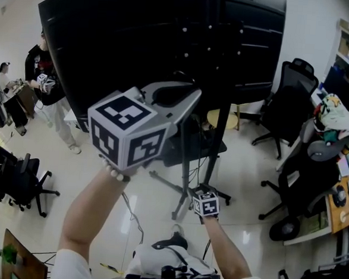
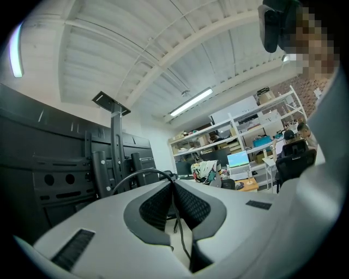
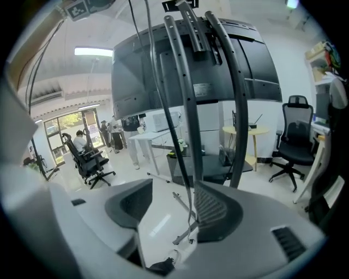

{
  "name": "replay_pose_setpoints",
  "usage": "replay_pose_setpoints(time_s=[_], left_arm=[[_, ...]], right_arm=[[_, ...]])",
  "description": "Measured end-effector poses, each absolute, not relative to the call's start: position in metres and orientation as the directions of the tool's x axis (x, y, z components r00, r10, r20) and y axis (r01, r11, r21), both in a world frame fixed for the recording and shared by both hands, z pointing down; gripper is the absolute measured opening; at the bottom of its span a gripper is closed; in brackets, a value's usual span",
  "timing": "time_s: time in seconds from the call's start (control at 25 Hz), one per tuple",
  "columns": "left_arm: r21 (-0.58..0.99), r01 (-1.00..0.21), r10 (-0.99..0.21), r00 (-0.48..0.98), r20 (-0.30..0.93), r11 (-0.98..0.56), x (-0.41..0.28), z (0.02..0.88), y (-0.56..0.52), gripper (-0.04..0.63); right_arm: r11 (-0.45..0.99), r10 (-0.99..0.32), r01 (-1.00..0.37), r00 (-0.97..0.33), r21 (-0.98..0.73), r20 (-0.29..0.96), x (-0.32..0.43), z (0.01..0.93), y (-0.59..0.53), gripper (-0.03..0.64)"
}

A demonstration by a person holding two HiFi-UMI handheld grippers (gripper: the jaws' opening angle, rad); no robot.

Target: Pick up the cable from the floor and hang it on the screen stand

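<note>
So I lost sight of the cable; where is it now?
The cable is pinched in the left tongs, raised at the head view's left by the back of the screen, left of the stand pole.

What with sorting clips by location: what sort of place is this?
Probably an open-plan office or lab: swivel office chairs, stocked shelves and a large screen on a stand.

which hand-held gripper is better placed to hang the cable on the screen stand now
Probably left. The left hand-held gripper is shut on the cable and raised beside the screen stand, near its upper mount. The right hand-held gripper is open, low by the stand's base.
</note>
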State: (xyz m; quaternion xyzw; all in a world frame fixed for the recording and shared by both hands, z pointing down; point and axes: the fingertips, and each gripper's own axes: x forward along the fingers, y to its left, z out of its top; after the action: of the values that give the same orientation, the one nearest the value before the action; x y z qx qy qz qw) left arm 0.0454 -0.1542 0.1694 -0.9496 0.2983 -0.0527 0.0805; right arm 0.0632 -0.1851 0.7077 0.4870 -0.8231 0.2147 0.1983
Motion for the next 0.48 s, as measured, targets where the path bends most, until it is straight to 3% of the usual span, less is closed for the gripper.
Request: replay_pose_setpoints(time_s=[0.36, 0.48], left_arm=[[-0.187, -0.565, -0.581, 0.813, 0.041, -0.803, 0.044, 0.155, -0.167, 0.017], [-0.190, -0.578, -0.593, 0.805, 0.029, -0.793, 0.041, 0.149, -0.173, 0.017]], right_arm=[[0.399, -0.750, -0.906, -0.412, -0.143, 0.518, 0.073, 0.704, -0.226, 0.245], [0.410, -0.751, -0.907, -0.393, -0.092, 0.531, 0.075, 0.703, -0.239, 0.170]])
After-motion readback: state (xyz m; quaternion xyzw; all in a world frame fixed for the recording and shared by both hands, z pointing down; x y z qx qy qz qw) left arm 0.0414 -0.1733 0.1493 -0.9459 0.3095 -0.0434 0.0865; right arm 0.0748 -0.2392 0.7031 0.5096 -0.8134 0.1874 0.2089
